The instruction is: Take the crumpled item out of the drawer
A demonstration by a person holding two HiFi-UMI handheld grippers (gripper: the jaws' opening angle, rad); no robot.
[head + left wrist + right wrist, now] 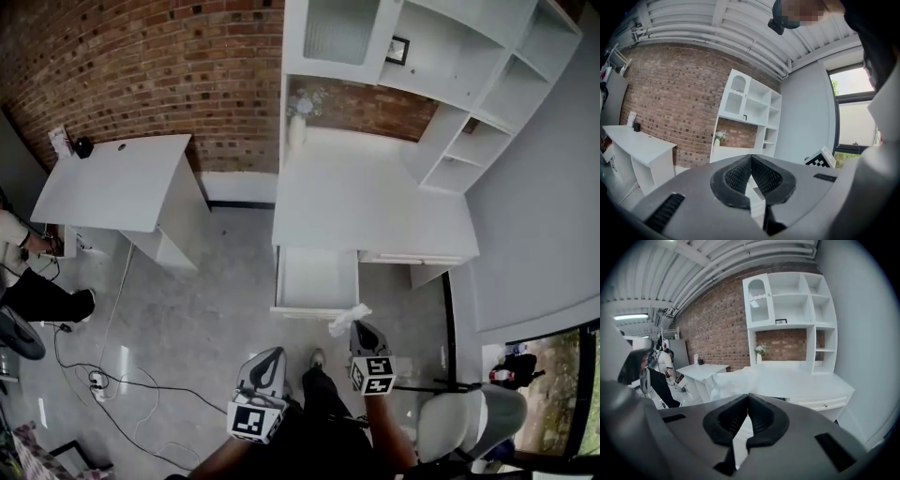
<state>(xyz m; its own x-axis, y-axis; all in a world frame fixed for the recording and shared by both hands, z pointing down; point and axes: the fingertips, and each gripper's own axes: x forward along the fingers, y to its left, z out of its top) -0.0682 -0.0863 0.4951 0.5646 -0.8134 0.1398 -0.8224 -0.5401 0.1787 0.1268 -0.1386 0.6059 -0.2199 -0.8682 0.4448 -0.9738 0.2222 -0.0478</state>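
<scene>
The crumpled white item [349,320] hangs just outside the front edge of the open white drawer [317,278], which looks bare inside. My right gripper [357,326] is shut on it. In the right gripper view the item [736,380] spreads out past the closed fingertips of the right gripper [748,396]. My left gripper [272,354] hovers lower left of the drawer, clear of it. In the left gripper view the left gripper [751,157] is shut, with nothing between the jaws.
The drawer belongs to a white desk [375,202] under a white shelf unit [450,84], with a vase [297,127] at the back. A second white table [122,183] stands left. A person [37,295], floor cables [103,380] and a chair [464,422] are nearby.
</scene>
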